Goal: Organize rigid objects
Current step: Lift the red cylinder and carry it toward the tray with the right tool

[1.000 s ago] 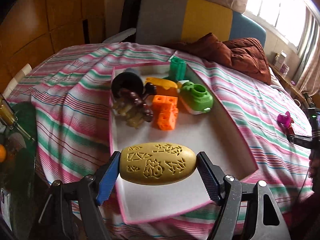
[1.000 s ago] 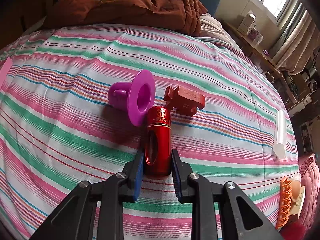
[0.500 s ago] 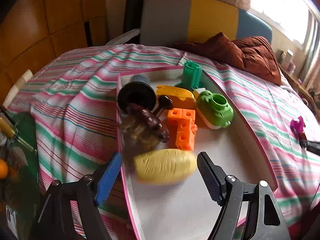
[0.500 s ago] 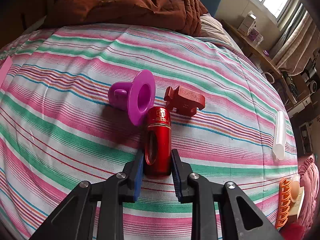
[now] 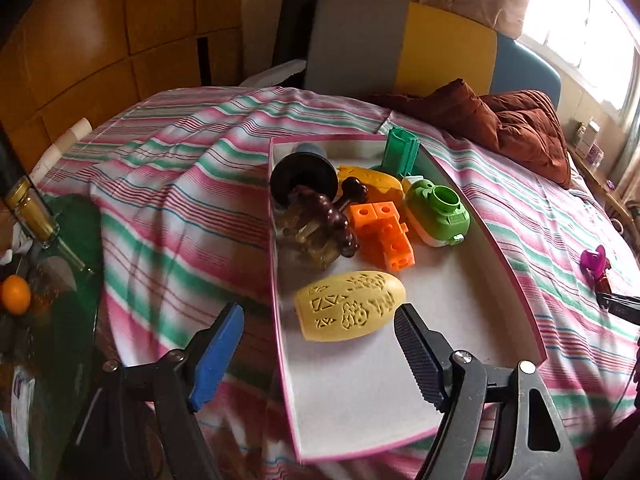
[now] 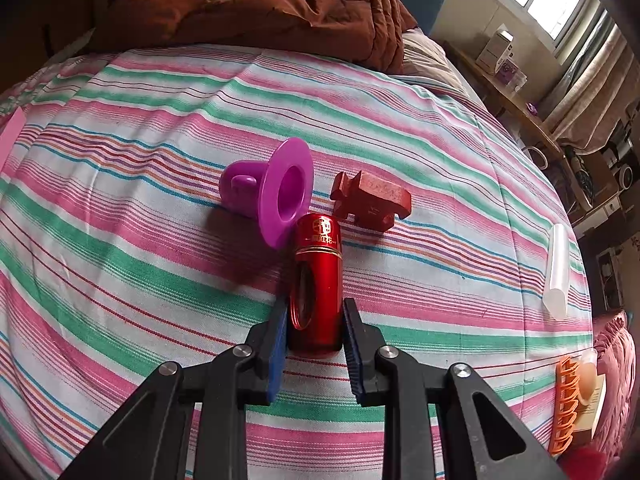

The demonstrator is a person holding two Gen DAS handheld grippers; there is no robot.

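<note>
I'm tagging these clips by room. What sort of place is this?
Most likely a bedroom at home: a striped bedspread covers a bed, a rumpled brown quilt lies at its head, and a padded headboard stands behind it beside a curtained window.

A home bedroom is shown: a bed [image 6: 160, 240] covered by a striped pink, green and white sheet, a rumpled brown quilt [image 6: 280, 12] at the top, a curtained window [image 5: 580, 20] at the upper right, and wooden wall panels [image 5: 100, 40] at the upper left.

The red canister [image 6: 317, 280] carries gold characters on its cap end, too small to read. The yellow oval [image 5: 349, 305] bears cut-out patterns, no legible words.
</note>
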